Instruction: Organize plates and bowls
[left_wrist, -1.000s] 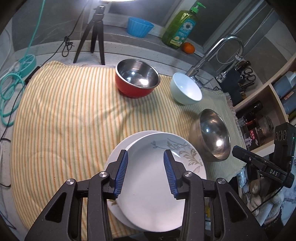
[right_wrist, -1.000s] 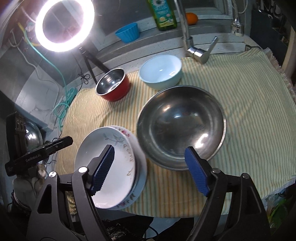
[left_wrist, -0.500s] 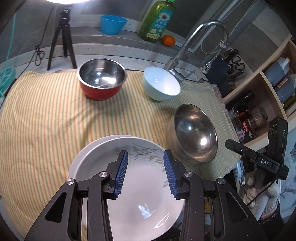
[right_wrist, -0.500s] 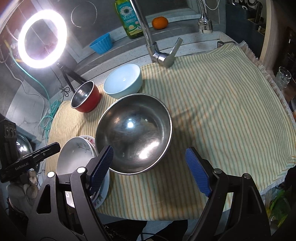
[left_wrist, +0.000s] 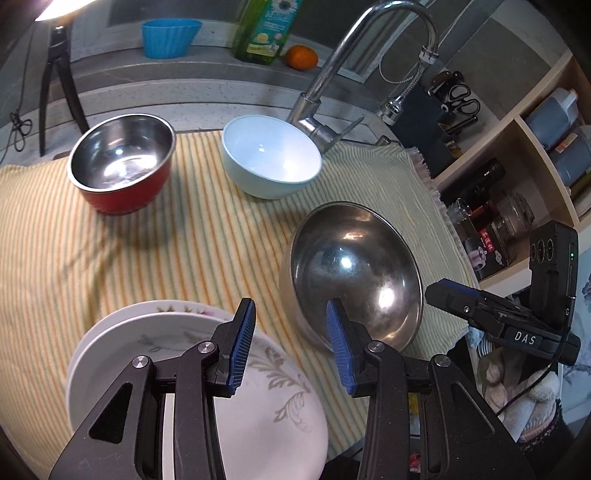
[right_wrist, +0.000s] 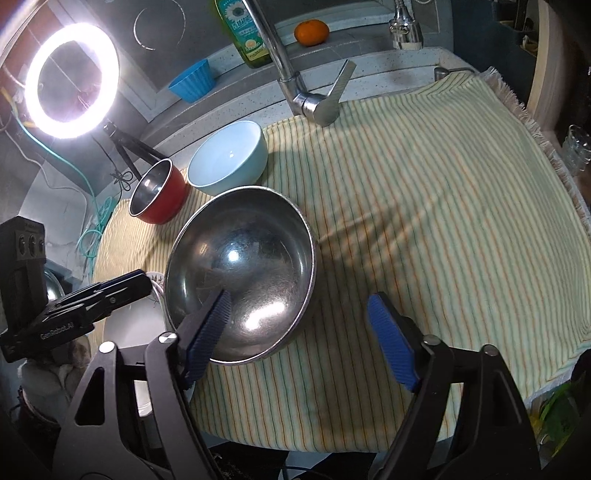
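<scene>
- Left wrist view: the left gripper (left_wrist: 291, 339) sits at the lower centre of the frame, its blue-padded jaws spread apart and grasping nothing.
- Under its left finger, at the lower left, lies a stack of white round plates with a grey leaf pattern (left_wrist: 266, 406); a second plate's rim shows beneath the top one.
- Just right of the plates, at centre right, rests a large stainless steel bowl (left_wrist: 354, 273), tilted toward the camera.
- A pale blue ceramic bowl (left_wrist: 271, 155) stands at upper centre, well apart from a red bowl with a steel interior (left_wrist: 120, 162) at upper left.
- All of these rest on a yellow striped cloth (left_wrist: 166, 251).
- A chrome tap (left_wrist: 332, 66) rises behind the blue bowl.
- Right wrist view: the right gripper (right_wrist: 303, 339) fills the lower frame, jaws released wide and empty; its left finger overlaps the steel bowl's near rim in the picture, and whether it touches I cannot tell.
- The left gripper shows at the left edge of this view, over the plates.
- A lit ring light (right_wrist: 70, 75) glows at upper left.
</scene>
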